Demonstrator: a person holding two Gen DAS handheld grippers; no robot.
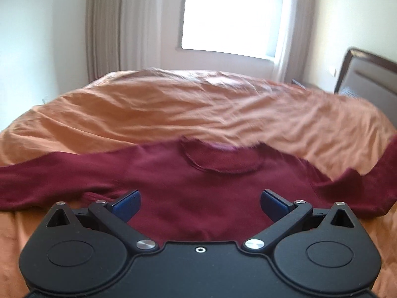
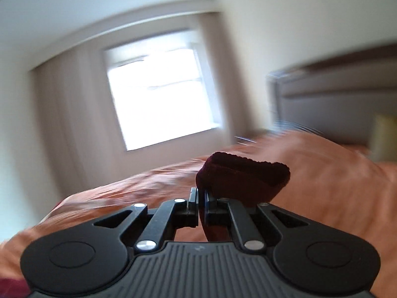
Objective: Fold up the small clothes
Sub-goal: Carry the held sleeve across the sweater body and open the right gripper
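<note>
A dark red long-sleeved shirt (image 1: 198,188) lies spread on the orange bedsheet (image 1: 173,109), neckline away from me, its left sleeve stretched out flat. My left gripper (image 1: 200,200) hovers just above the shirt's body, open, blue pads wide apart with nothing between them. The shirt's right sleeve (image 1: 387,164) rises off the bed at the right edge of the left wrist view. In the blurred right wrist view, my right gripper (image 2: 201,198) is shut on the sleeve cuff (image 2: 244,176), which bunches above the fingers, lifted over the bed.
The bed fills the lower half of both views. A bright window (image 1: 230,15) with beige curtains (image 1: 106,27) is behind it. A padded headboard (image 2: 342,104) stands at the right, with a pale object (image 2: 383,134) beside it.
</note>
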